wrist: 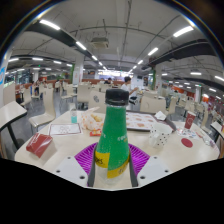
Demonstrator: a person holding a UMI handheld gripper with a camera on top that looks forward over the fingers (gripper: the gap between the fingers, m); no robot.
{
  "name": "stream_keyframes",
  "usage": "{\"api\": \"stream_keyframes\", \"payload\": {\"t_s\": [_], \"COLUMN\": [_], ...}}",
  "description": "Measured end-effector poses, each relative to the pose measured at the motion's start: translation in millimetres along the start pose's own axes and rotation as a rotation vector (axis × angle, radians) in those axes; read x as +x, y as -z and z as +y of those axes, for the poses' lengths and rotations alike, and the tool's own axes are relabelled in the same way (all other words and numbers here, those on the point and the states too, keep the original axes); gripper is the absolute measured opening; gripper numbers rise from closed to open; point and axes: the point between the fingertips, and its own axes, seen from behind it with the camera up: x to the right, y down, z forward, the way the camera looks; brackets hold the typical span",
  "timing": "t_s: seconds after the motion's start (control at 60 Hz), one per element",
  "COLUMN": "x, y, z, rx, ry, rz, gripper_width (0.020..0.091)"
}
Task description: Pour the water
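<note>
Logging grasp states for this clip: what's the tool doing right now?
Tool: shut on the green bottle, which it holds upright above the table, a pad pressing on each side.

The green bottle (112, 140) stands between the fingers of the hand-held gripper (112, 165), filling the way straight ahead, with its dark cap (117, 98) rising well above the bench (60, 150). Left of the bottle the white bench lies bare as far as a red packet (40, 143) near the left edge and a flat card (65, 129) farther back. Behind the bottle on the left stands a small cluster of items (94, 122), hard to make out. To the right, a red-topped object (187, 142) and some small white pieces (160, 140) sit near the bench's right edge, with a narrow bare strip between them and the bottle.
</note>
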Motion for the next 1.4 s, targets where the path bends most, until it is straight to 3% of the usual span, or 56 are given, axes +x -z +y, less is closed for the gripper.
{"api": "stream_keyframes", "payload": {"t_s": [0.1, 0.217, 0.3, 0.383, 0.467, 0.6, 0.917, 1.05, 1.183, 1.317, 1.4], "x": [3.7, 1.7, 0.2, -5.3, 5.5, 47.7, 82.6, 71.8, 78.1, 74.1, 76.9], "y": [-12.1, -18.7, -21.6, -26.7, -34.3, -58.5, -107.5, -106.9, -116.4, -104.2, -92.7], "z": [3.4, -2.9, -3.1, -9.6, -46.2, -100.7, -125.9, -131.2, -135.6, -134.8, -148.0], "rx": [0.004, -0.057, -0.09, -0.135, -0.07, -0.045, -0.263, -0.296, -0.276, -0.319, -0.303], "ry": [-0.021, -0.005, -0.003, -0.059, -0.183, -0.711, -1.921, -2.063, -2.191, -2.073, -1.903], "rz": [0.085, 0.068, 0.043, -0.03, -0.059, -0.152, -0.596, -0.672, -0.691, -0.693, -0.715], "gripper_width": [0.047, 0.039, 0.039, 0.037, 0.037, 0.0368, 0.0369, 0.0369, 0.0368, 0.037, 0.037]}}
